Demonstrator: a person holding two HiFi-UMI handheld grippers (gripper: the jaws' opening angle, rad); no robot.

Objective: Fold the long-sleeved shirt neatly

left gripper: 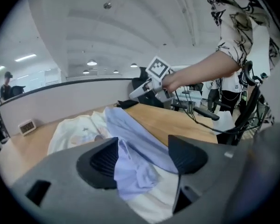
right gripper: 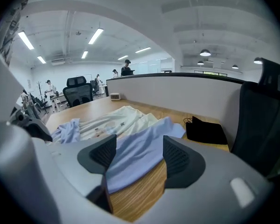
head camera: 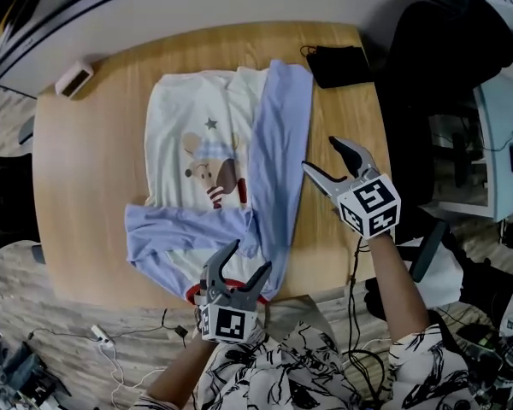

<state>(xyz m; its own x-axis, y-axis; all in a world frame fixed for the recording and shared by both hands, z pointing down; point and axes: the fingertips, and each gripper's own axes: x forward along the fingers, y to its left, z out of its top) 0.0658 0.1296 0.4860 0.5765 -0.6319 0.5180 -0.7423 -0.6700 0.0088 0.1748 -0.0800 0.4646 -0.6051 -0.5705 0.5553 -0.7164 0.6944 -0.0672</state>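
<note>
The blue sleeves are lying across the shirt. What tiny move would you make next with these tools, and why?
Probably ease the right tool down onto the outer edge of the blue sleeve lying along the shirt's right side, and close on it. Its jaws stand open just beside that edge, over the table, so it looks best placed to fold that side inward.

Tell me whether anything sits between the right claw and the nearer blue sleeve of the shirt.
Nothing visible does. The right claw stands open beside that blue sleeve, with only bare table between them. The black pouch lies farther back, out of the way.
</note>
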